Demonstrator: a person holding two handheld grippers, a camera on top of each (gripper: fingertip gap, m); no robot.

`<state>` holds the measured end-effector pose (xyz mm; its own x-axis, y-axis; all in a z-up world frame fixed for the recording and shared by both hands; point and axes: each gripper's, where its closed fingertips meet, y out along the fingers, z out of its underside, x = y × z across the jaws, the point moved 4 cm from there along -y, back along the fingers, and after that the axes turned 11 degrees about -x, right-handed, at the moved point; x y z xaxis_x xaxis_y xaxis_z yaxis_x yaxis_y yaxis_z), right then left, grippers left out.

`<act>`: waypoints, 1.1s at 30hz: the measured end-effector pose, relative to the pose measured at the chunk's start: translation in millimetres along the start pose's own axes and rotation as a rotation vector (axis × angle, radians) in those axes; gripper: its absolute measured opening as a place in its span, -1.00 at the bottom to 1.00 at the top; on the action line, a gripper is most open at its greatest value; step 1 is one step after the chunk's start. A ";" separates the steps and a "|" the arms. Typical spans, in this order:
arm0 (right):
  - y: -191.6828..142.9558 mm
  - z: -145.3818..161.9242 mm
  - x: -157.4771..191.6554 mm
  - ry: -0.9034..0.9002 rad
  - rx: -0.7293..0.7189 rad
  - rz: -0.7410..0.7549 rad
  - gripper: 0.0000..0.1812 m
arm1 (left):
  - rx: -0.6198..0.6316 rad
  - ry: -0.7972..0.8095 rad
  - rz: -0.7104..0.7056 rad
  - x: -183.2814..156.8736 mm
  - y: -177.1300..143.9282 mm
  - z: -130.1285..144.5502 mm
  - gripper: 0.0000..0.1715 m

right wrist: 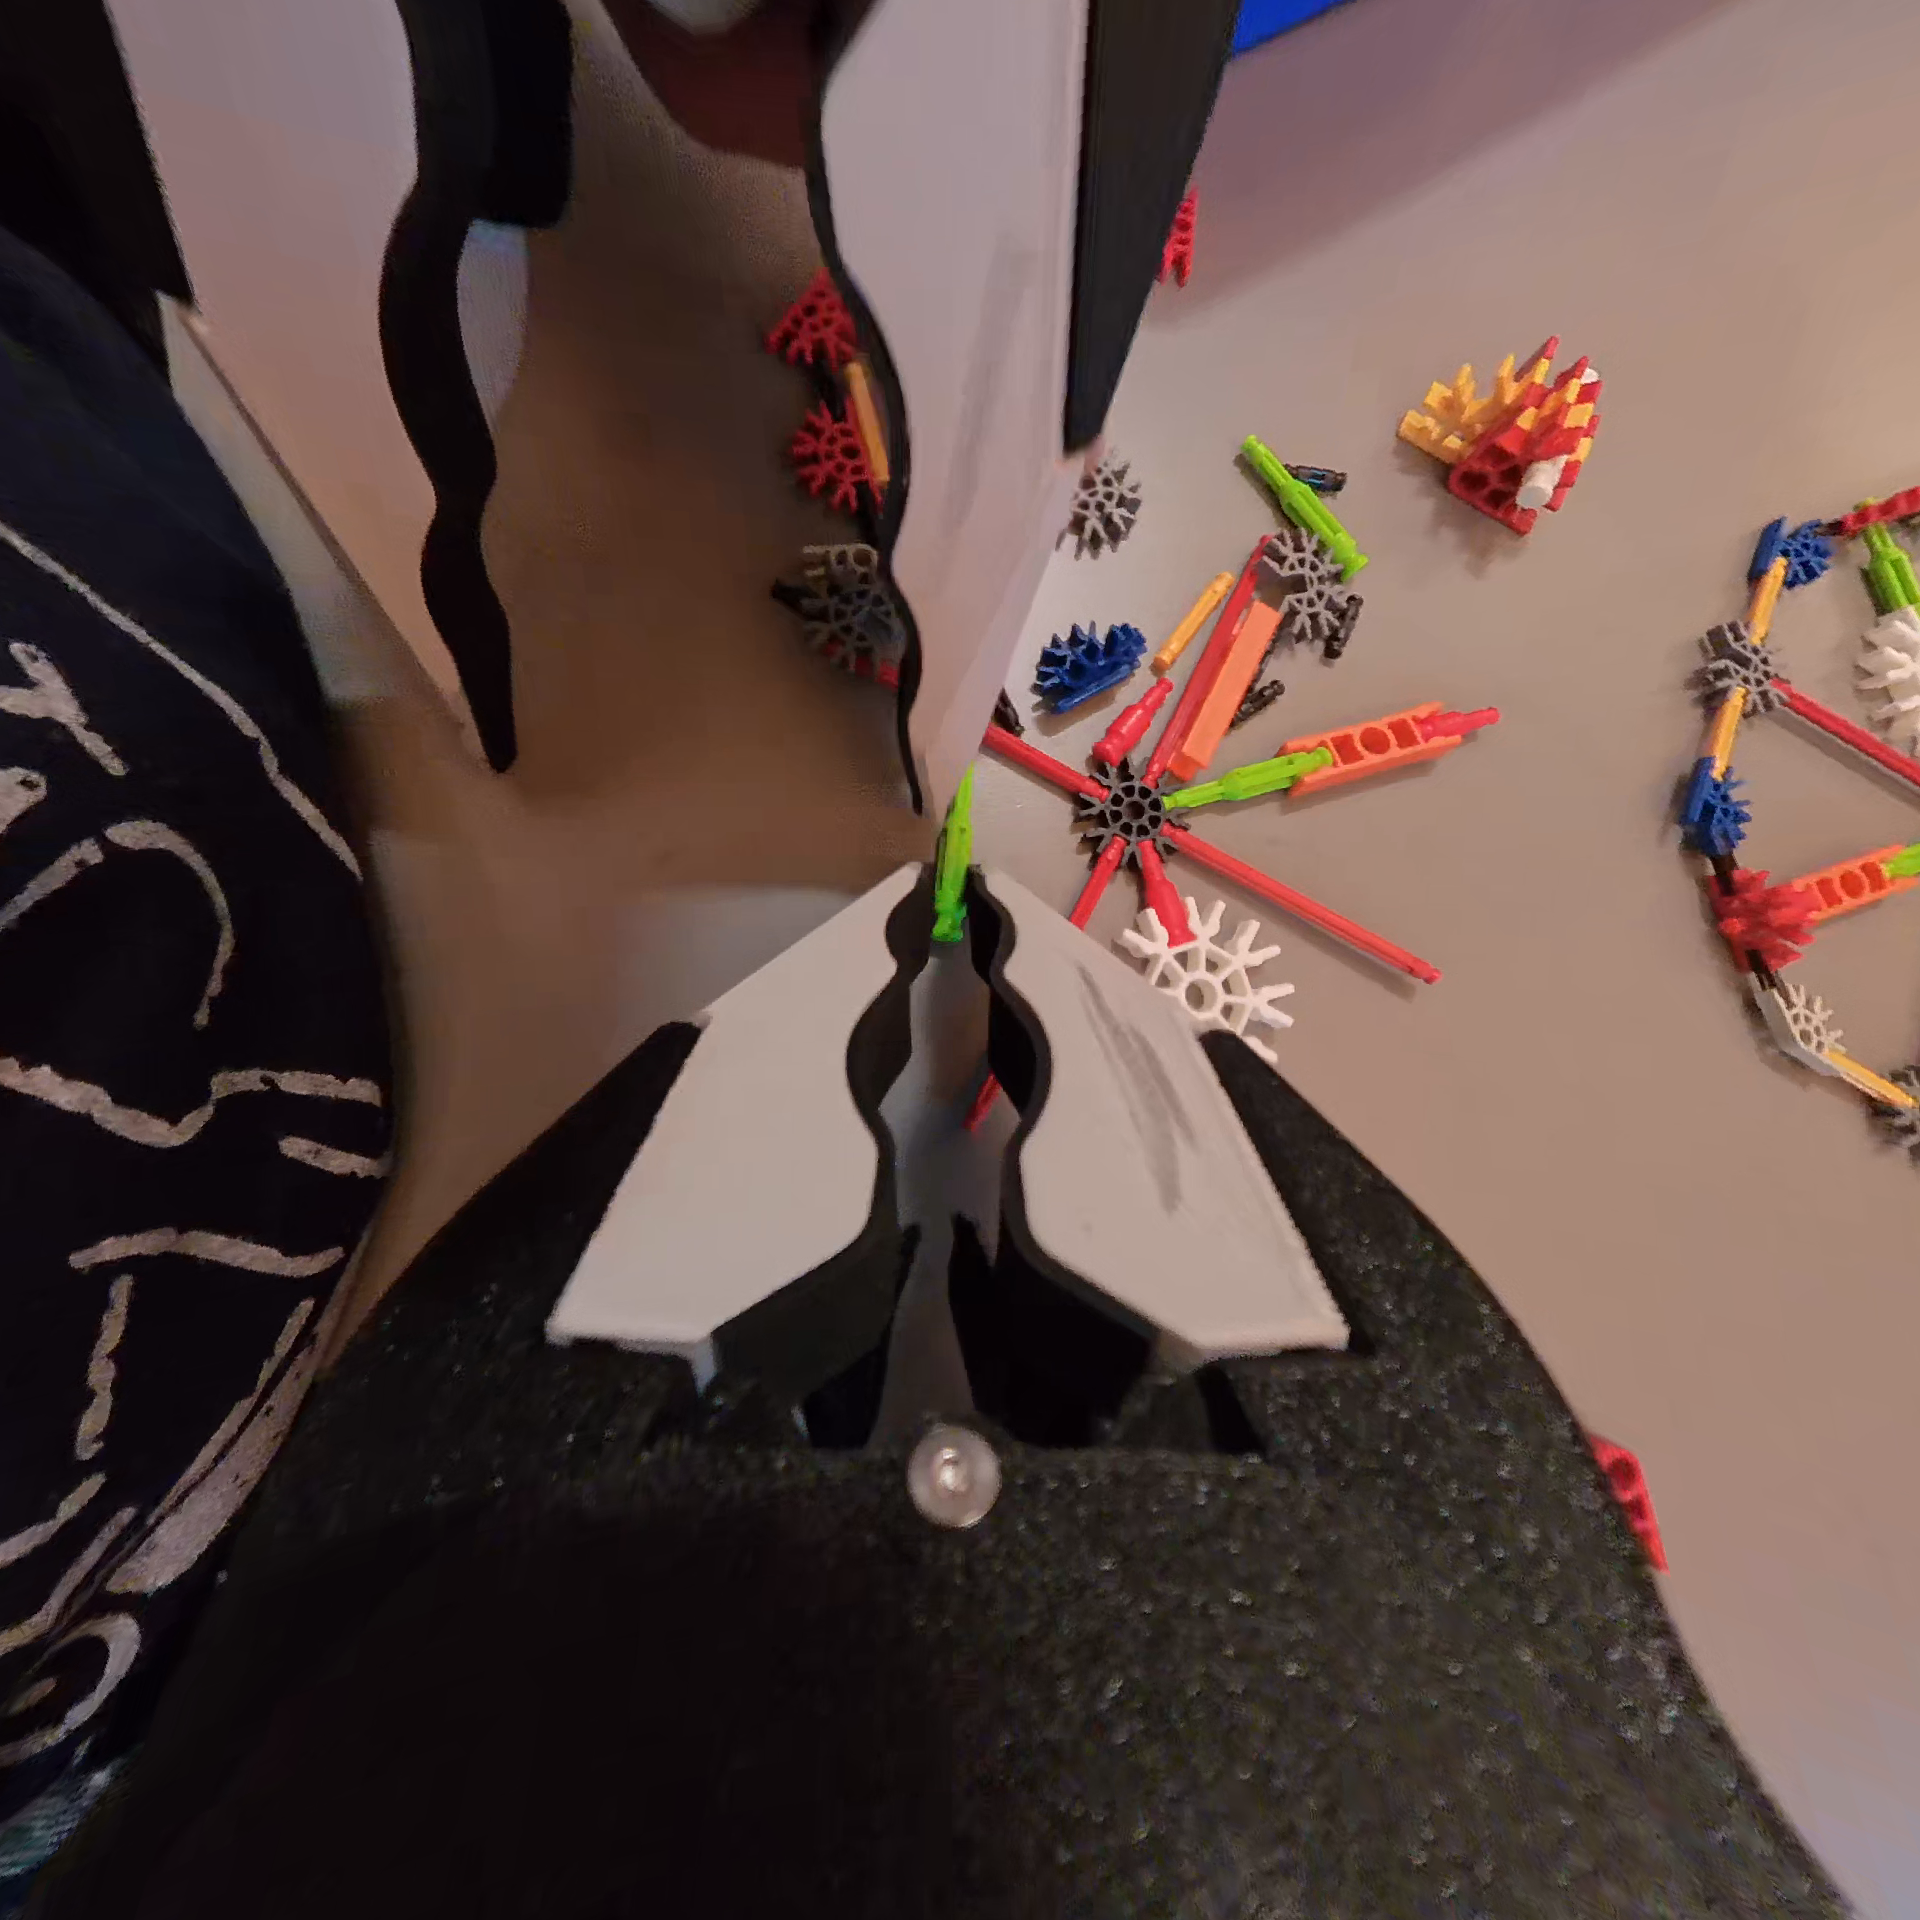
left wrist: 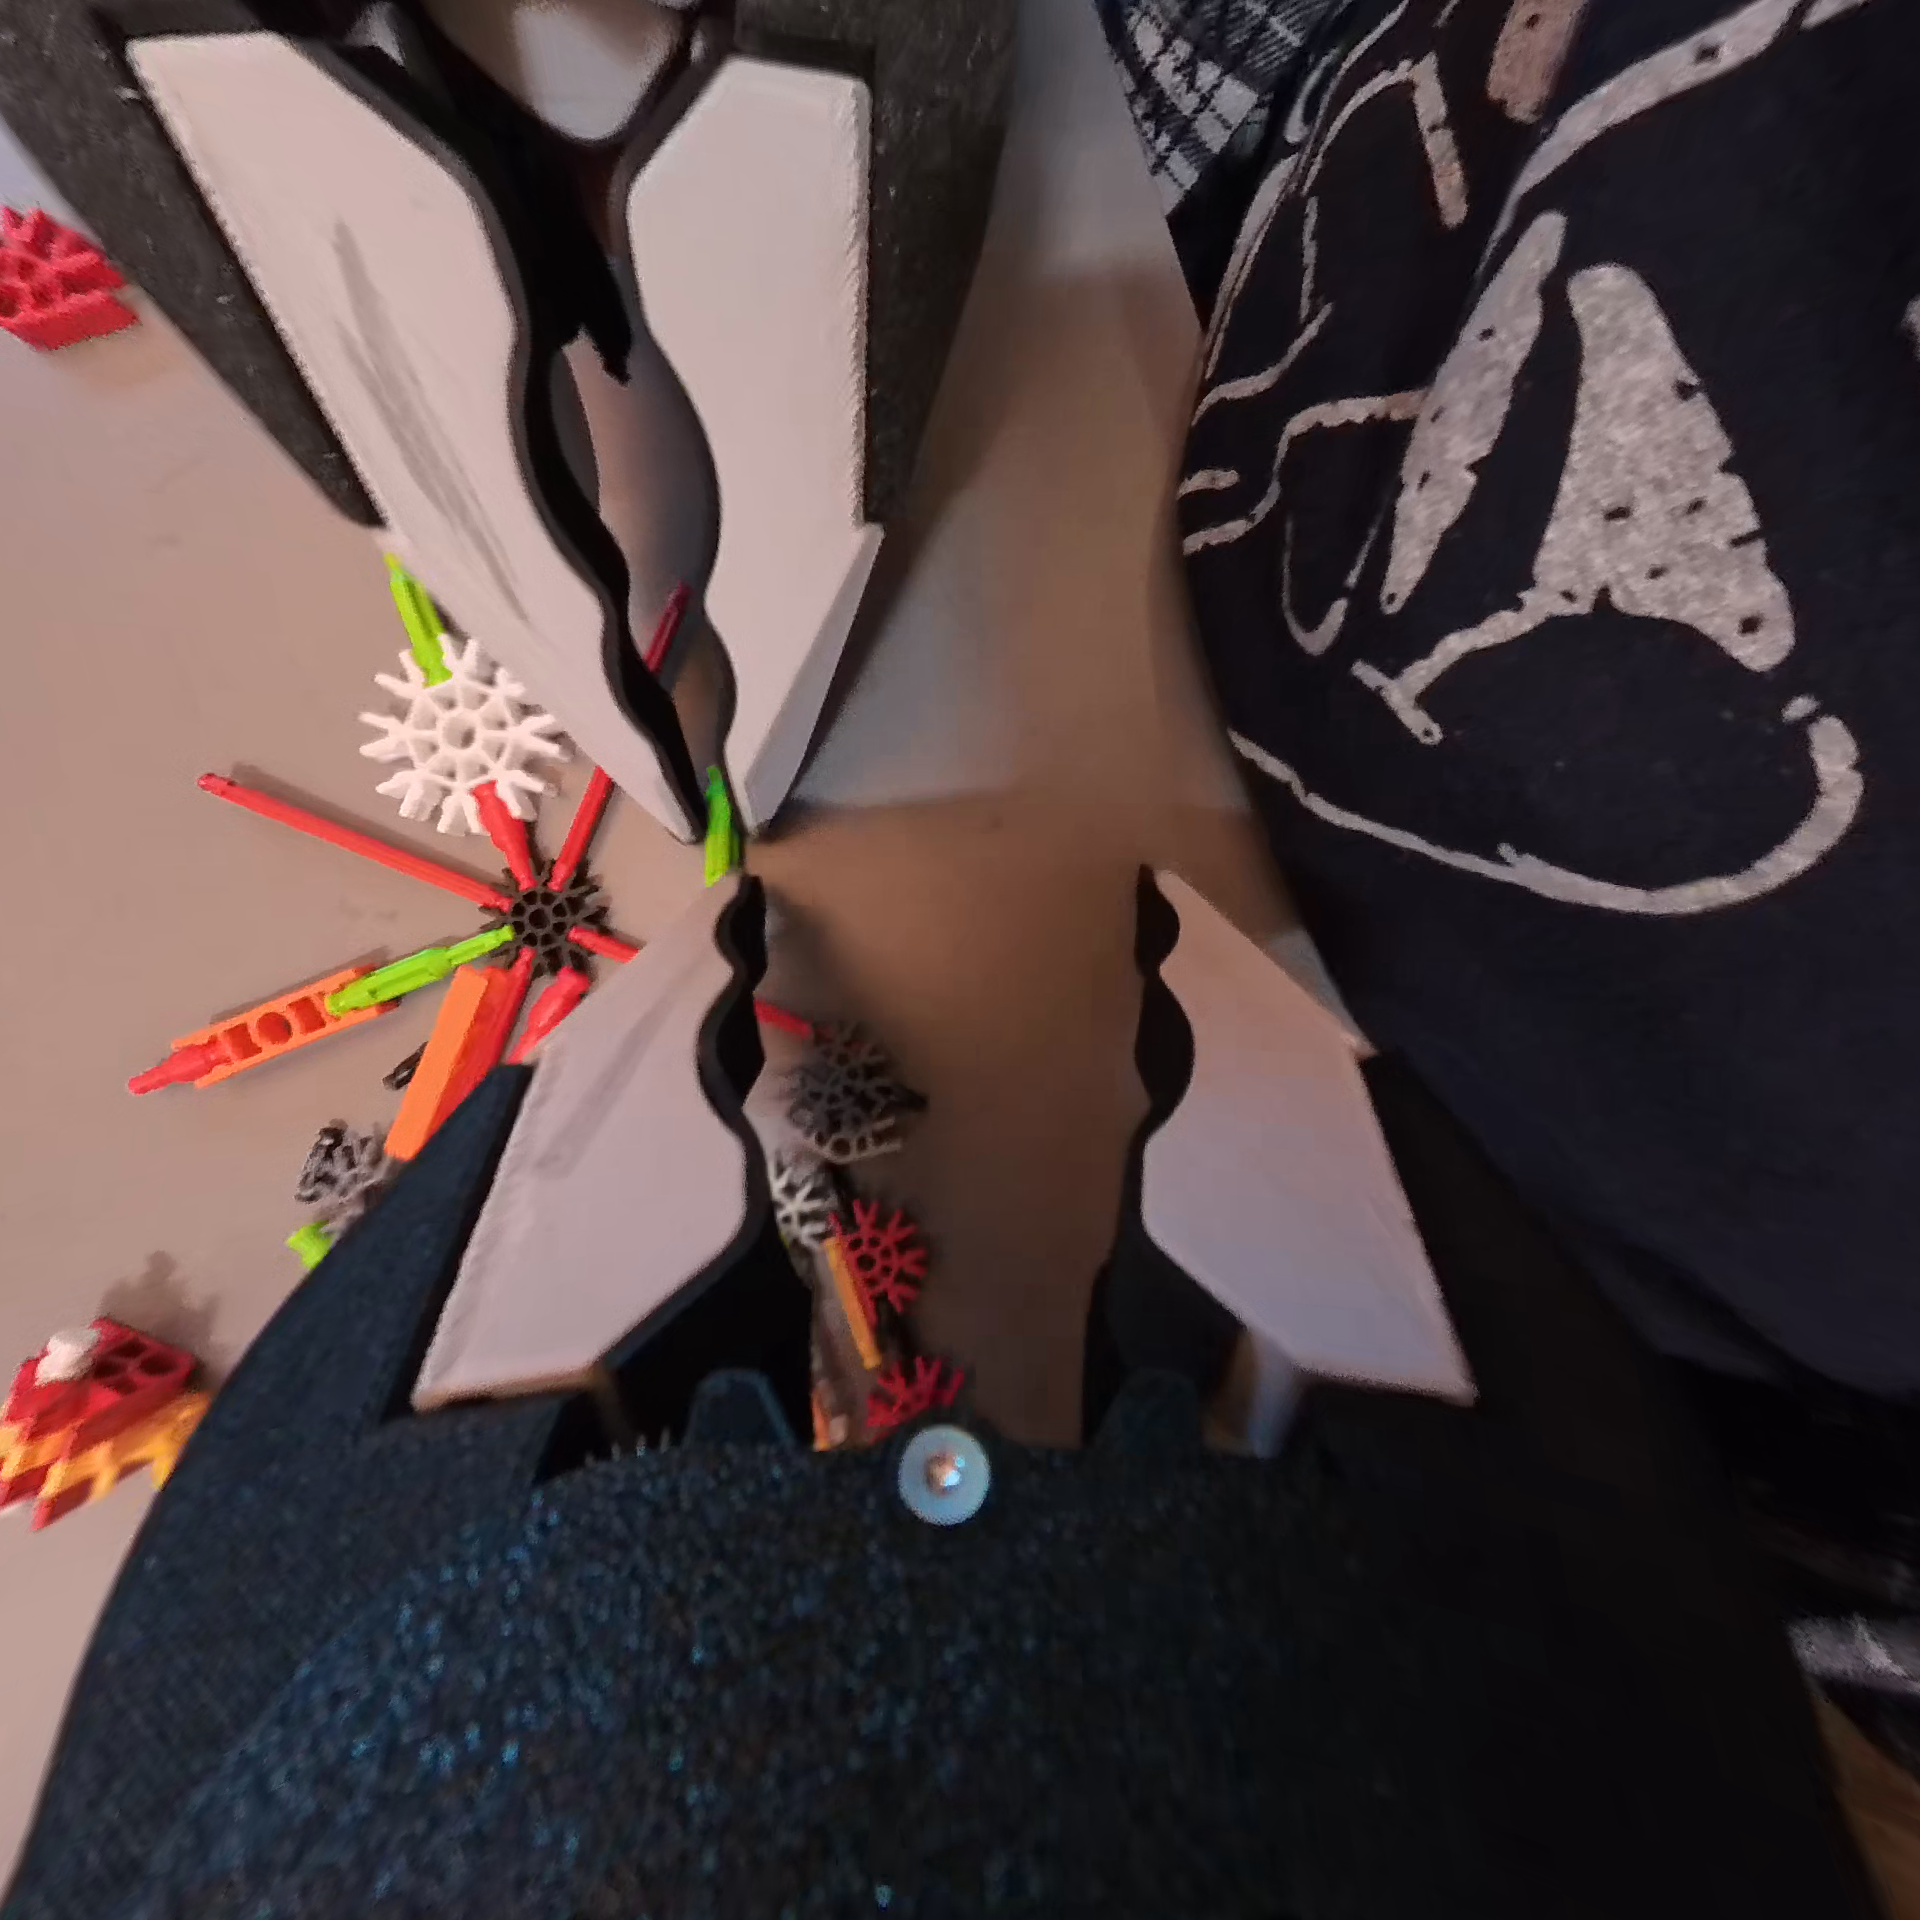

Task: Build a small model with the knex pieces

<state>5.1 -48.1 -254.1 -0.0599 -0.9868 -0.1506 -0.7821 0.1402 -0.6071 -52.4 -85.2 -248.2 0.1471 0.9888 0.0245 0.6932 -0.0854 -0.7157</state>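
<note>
Right wrist view: right gripper (right wrist: 951,878) pinches short green rod (right wrist: 953,860) at its fingertips, held above beige table (right wrist: 1558,1195). Left gripper (left wrist: 940,883) spread wide, empty, one tip just beside the rod. Nearby on the table: black hub connector (right wrist: 1129,805) with red and green rods, white snowflake connector (right wrist: 1205,987).
</note>
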 end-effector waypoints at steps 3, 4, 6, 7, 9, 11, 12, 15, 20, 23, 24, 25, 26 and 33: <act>-2.5 2.5 -3.1 0.018 0.000 0.029 -0.95 | -0.011 -0.012 -0.030 9.9 -16.7 -2.9 -0.29; -3.8 3.7 -4.6 0.020 0.002 0.040 -0.95 | -0.012 -0.020 -0.041 13.2 -22.0 -3.1 -0.31; -6.2 5.5 -7.1 0.033 0.005 0.056 -0.95 | 0.001 -0.038 -0.036 14.8 -28.1 -1.0 -0.37; -7.5 5.8 -8.1 0.039 0.003 0.063 -0.95 | 0.032 -0.054 -0.012 11.9 -28.4 3.7 -0.41; -10.2 6.7 -9.6 0.046 0.006 0.073 -0.95 | 0.112 -0.055 0.012 6.9 -24.7 16.7 -0.37; -13.5 9.5 -13.3 0.049 0.023 0.092 -0.95 | 0.127 -0.049 0.029 3.0 -18.5 20.7 -0.34; -14.9 10.9 -15.6 0.053 0.026 0.100 -0.95 | 0.108 -0.051 0.033 2.2 -16.3 17.9 -0.33; -18.2 14.9 -23.0 0.042 0.040 0.135 -0.95 | 0.082 -0.052 0.022 3.2 -10.7 13.3 -0.26; -22.7 23.2 -35.6 0.030 0.070 0.178 -0.95 | -0.033 -0.034 -0.012 4.0 6.0 -3.2 -0.19; -28.7 24.2 -38.7 0.056 0.054 0.195 -0.95 | -0.083 -0.007 -0.109 19.5 -7.1 -13.4 -0.20; -30.4 24.9 -39.7 0.063 0.051 0.204 -0.95 | -0.100 -0.022 -0.145 27.3 -13.1 -15.6 -0.20; -31.8 26.7 -41.3 0.066 0.056 0.218 -0.95 | -0.100 -0.043 -0.182 35.6 -18.1 -14.4 -0.20; -32.8 29.1 -43.1 0.072 0.064 0.231 -0.95 | -0.087 -0.060 -0.215 43.2 -21.7 -10.6 -0.20; -30.2 27.6 -38.1 0.088 0.057 0.214 -0.95 | 0.032 -0.109 -0.283 55.4 -23.1 10.4 -0.23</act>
<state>48.1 -12.4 -251.5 -0.2767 -0.9369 -0.2135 -0.7096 0.3491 -0.6121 -67.6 -27.1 -237.6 -0.1262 0.9803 0.1521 0.6733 0.1972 -0.7126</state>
